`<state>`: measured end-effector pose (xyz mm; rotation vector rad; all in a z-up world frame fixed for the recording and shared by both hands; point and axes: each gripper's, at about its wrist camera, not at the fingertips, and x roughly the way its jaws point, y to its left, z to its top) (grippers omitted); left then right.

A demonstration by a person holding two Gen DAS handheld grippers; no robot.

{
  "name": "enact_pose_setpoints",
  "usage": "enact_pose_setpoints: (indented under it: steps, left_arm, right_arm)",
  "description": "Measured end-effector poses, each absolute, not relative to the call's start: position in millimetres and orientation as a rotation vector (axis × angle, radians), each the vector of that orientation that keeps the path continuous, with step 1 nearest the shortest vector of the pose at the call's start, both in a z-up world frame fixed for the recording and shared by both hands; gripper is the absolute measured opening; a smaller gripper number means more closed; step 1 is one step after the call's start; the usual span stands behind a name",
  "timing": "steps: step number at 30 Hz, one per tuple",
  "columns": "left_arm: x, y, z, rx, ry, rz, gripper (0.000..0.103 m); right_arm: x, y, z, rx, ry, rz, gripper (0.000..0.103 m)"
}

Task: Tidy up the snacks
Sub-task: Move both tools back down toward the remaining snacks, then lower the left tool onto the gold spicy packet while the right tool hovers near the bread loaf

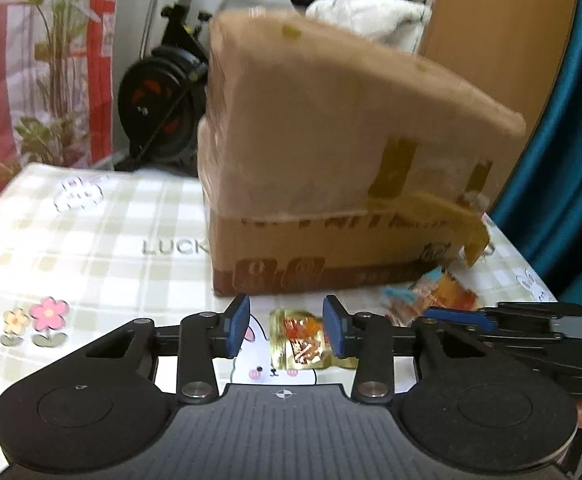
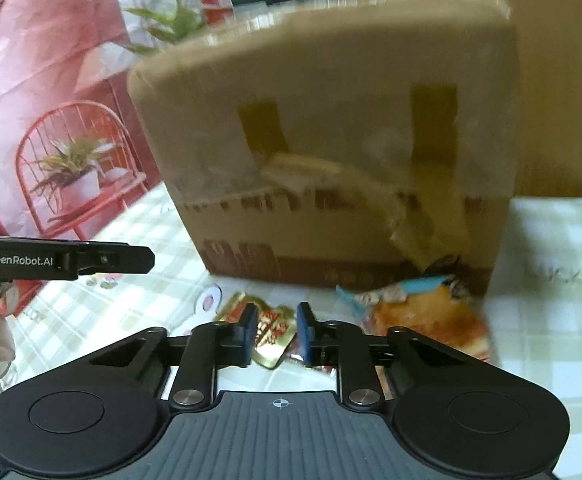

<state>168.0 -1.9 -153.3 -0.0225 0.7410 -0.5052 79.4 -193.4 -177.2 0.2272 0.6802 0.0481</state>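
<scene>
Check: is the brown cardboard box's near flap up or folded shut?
Up: the brown cardboard box's near flap stands above its front wall, yellow tape hanging loose.

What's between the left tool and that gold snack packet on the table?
Nothing visible. The gold snack packet lies flat on the checked tablecloth, between the left tool's open pads. The cardboard box stands behind it.

Tablecloth [image 1: 91, 220] print: "LUCK", cut off by the box [image 1: 331, 256]
Left gripper [image 2: 71, 260] side: "GenRobot.AI"
Box print: too blurred to read
</scene>
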Motion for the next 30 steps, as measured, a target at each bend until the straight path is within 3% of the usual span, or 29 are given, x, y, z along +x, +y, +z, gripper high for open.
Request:
enact_pose_setpoints:
  steps: [7, 10, 30]
  left_arm:
    - [183, -12, -180, -0.035, 0.809, -0.523, 0.041]
    - [193, -22, -189, -0.031, 0.82, -0.542, 0.041]
    - [217, -54, -221, 0.071, 0.85, -0.675, 0.042]
  right_arm:
    - [98, -202, -204, 0.21, 0.743, -0.013, 0.012]
    - [97, -210, -207, 0.197, 0.741, -0.026, 0.006]
    - [90, -220, -207, 0.152, 0.725, -0.062, 0.006]
